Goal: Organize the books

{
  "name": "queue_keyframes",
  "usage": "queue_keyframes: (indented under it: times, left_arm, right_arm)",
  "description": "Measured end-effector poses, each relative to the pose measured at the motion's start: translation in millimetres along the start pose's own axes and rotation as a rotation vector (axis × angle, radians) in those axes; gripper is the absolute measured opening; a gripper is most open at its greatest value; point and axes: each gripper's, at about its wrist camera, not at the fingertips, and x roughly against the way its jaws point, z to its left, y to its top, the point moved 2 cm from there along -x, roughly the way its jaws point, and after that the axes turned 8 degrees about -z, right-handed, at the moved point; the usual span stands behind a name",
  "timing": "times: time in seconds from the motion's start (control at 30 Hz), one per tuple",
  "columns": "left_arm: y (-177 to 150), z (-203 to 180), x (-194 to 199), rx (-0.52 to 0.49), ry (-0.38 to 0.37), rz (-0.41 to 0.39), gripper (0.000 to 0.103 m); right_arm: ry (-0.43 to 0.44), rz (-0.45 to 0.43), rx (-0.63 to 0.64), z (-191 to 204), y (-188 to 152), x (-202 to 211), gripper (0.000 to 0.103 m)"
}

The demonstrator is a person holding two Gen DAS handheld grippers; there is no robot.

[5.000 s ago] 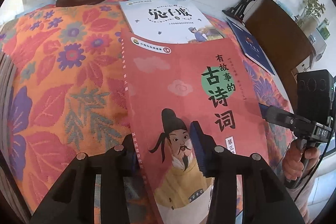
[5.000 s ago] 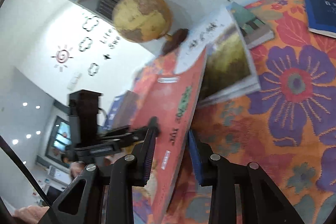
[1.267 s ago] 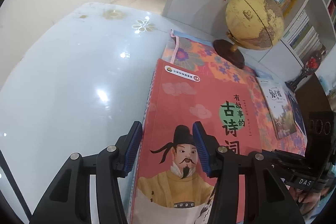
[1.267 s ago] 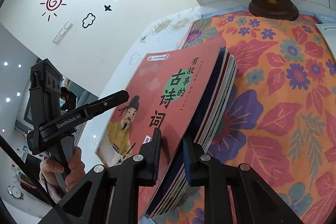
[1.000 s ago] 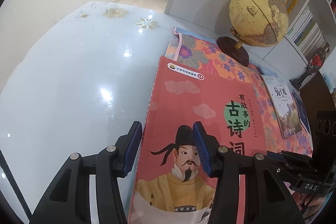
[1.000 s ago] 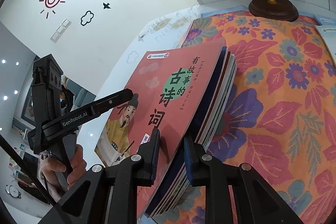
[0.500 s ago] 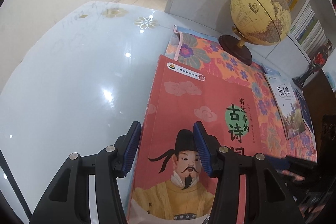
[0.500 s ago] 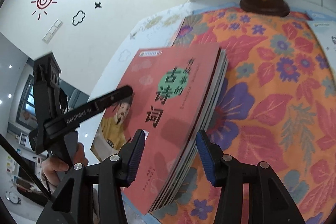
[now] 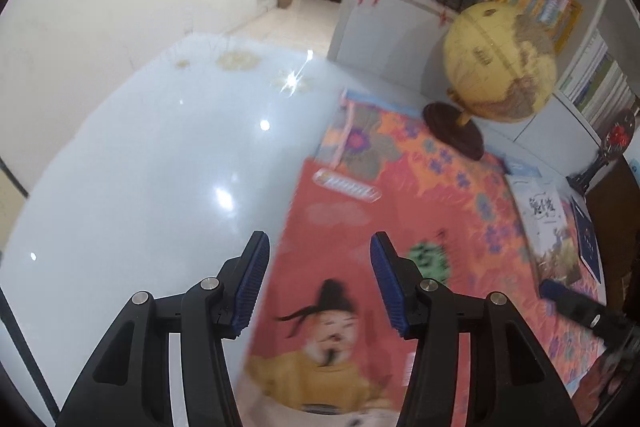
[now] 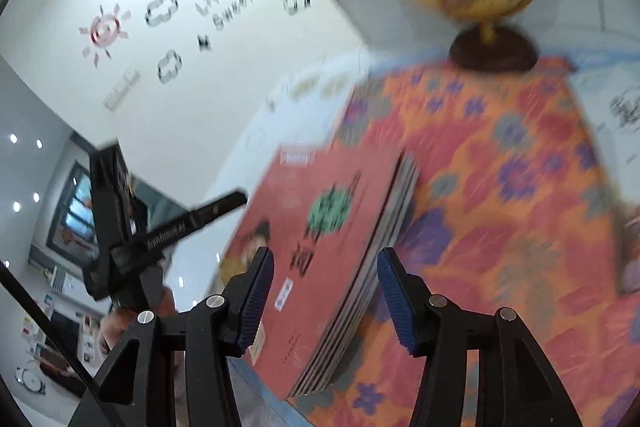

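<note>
Book stack (image 10: 340,251) on cloth; both tongs (image 9: 316,283) (image 10: 326,297) just opened, holding nothing.

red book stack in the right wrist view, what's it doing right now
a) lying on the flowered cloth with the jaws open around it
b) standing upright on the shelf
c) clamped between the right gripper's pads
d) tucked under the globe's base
a: the red book stack lies on the flowered cloth, and the right gripper has just been opening, its blue pads standing clear of the covers.
</note>
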Motion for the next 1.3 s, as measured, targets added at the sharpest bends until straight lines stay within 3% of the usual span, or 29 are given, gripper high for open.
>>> queue_keyframes:
  times: [0.17,0.3,0.37,0.47,0.63,0.73,0.83,0.9,1.1,1.17,1.3]
  left_arm:
    - [16,-71,4,-0.05,-0.084,-0.021,0.062]
    - [13,-147,-16,-0.102,-0.166,0.014,0.062]
    - [5,-186,-32,-0.111,-0.221,0.05,0.062]
    - [-15,-246,-74,-0.107,-0.277,0.132,0.062]
    - [-54,-306,-128,-0.126,-0.276,0.243,0.062]
    - [-77,-314,-145,-0.118,-0.265,0.264,0.061]
    - [-81,-322,-141,-0.211,-0.233,0.219,0.064]
    - [-80,-318,-142,-0.164,-0.282,0.223,0.072]
    - [-77,-312,-143,-0.138,-0.33,0.241,0.072]
    - [-76,-313,-144,-0.146,-0.353,0.26,0.073]
    - [-69,-304,-147,-0.166,-0.402,0.316,0.074]
  right_arm:
    - [-0.059,-0.111,-0.032,-53,29,66,0.053]
    - [-0.134,-0.17,-0.094,-111,45,110,0.053]
    - [-0.22,-0.188,-0.093,-141,52,129,0.053]
    - [-0.305,-0.169,-0.103,-177,56,140,0.053]
    - [-0.403,-0.125,-0.185,-241,49,145,0.053]
    - [-0.394,-0.104,-0.227,-266,43,137,0.053]
    - [-0.398,-0.072,-0.249,-281,37,129,0.053]
    - [-0.398,-0.062,-0.268,-287,32,123,0.053]
    - [-0.346,-0.097,-0.277,-285,30,123,0.056]
    - [-0.352,-0.077,-0.256,-280,30,120,0.056]
    - [-0.264,0.046,-0.205,-267,27,110,0.056]
